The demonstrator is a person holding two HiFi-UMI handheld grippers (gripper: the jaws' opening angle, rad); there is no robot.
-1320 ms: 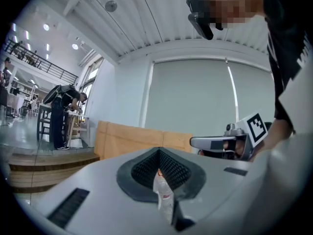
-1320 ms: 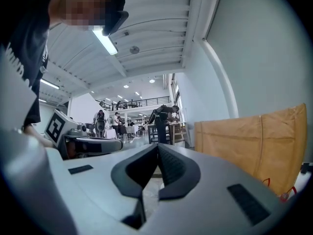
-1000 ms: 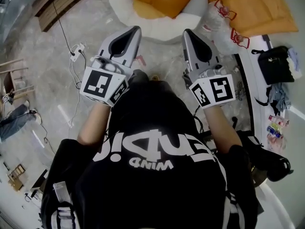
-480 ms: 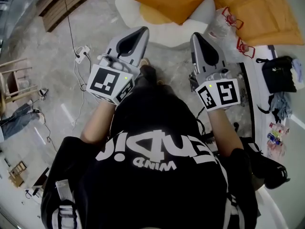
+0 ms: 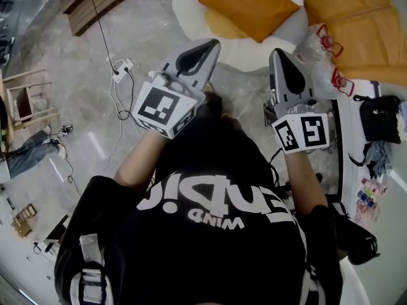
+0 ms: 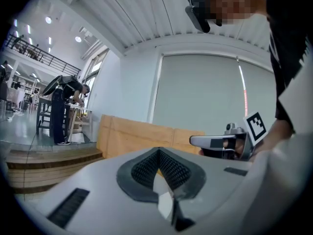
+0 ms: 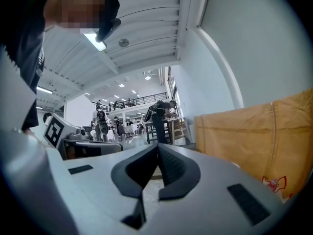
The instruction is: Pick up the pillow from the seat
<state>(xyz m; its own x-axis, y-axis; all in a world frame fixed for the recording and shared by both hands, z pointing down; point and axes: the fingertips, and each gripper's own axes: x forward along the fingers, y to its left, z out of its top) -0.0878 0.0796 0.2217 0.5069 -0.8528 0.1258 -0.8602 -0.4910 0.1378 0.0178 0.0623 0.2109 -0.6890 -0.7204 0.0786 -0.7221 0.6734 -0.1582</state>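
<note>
An orange pillow (image 5: pixel 249 8) lies on a white round seat (image 5: pixel 188 8) at the top of the head view. My left gripper (image 5: pixel 214 42) is held above the floor, pointing toward the seat's near edge, its jaws shut with nothing between them. My right gripper (image 5: pixel 278 52) is level with it on the right, also shut and empty. The left gripper view shows the closed jaw tips (image 6: pixel 159 150) and the right gripper (image 6: pixel 221 142) beside them. In the right gripper view the closed jaws (image 7: pixel 157 146) point along the floor; the pillow is not in either gripper view.
A large orange cushion (image 5: pixel 362 18) lies right of the seat, with a clear plastic bag with red print (image 5: pixel 321 49) against it. A power strip with cables (image 5: pixel 122 70) lies on the marble floor at the left. A black bag (image 5: pixel 380 116) and a wooden chair (image 5: pixel 25 100) flank the sides.
Both grippers and the person have advanced toward the seat, and the pillow and seat have shifted right in the head view. Both jaws stay shut.
</note>
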